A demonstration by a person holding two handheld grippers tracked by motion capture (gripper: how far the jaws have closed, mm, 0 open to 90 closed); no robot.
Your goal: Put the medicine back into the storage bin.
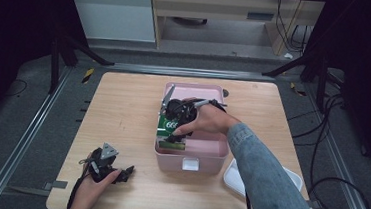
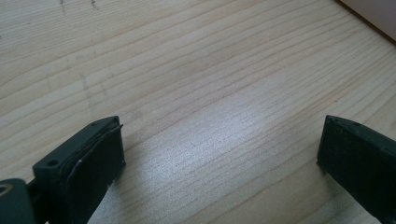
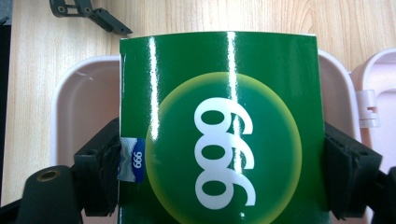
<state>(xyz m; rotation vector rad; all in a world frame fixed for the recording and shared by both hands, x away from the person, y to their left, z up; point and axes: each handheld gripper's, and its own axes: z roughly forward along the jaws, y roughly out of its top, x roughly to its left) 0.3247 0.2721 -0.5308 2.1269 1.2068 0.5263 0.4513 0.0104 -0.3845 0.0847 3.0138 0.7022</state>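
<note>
Left gripper [image 1: 127, 171] rests near the desk's [image 1: 123, 109] near-left corner, jaws spread over bare wood, nothing between them. White lid [image 1: 235, 176] lies at the near-right edge. Mid-desk, right gripper [image 1: 175, 134] pinches a green box [image 3: 219, 130] by its sides, held over the open pink bin [image 1: 189, 157].
</note>
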